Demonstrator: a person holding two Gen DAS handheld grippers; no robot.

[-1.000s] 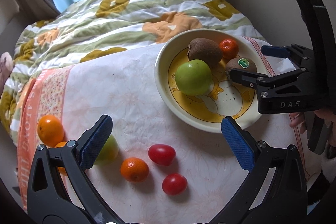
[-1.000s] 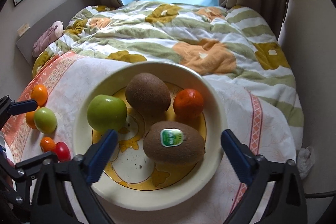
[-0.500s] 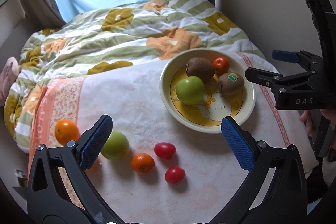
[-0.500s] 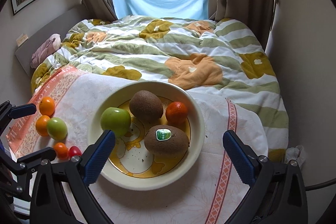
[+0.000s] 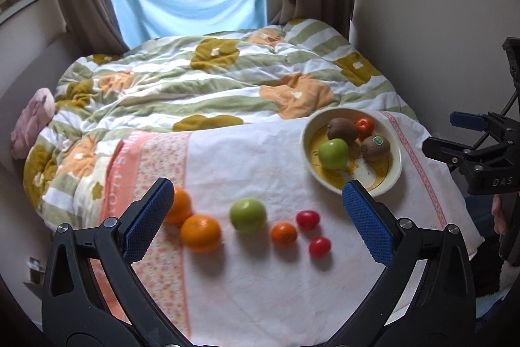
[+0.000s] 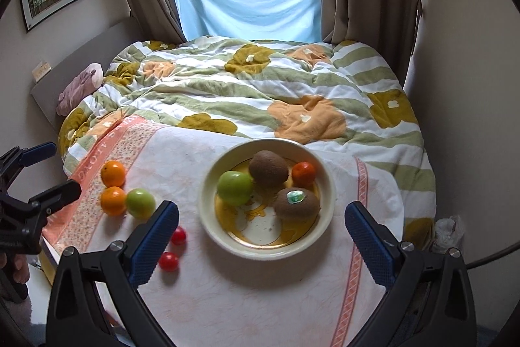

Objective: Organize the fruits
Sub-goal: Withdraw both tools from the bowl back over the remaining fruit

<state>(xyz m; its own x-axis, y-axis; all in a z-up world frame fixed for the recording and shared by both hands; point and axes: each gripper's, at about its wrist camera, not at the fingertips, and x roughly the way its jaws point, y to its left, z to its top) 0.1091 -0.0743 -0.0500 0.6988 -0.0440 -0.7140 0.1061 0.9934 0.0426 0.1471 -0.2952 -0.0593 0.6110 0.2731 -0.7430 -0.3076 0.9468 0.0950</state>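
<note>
left gripper [image 5: 260,218] agape, empty | plate [image 5: 395,176]: four fruits | cloth [image 5: 260,282]: six loose

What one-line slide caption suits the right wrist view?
Open right gripper hovers before a cream plate holding a green apple, two brown kiwis and a small orange.

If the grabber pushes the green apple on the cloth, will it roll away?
Probably. The loose green apple looks round and smooth, so a nudge would likely roll it. The cloth lies over soft bedding, which may slow it. Oranges beside it could stop it.
</note>
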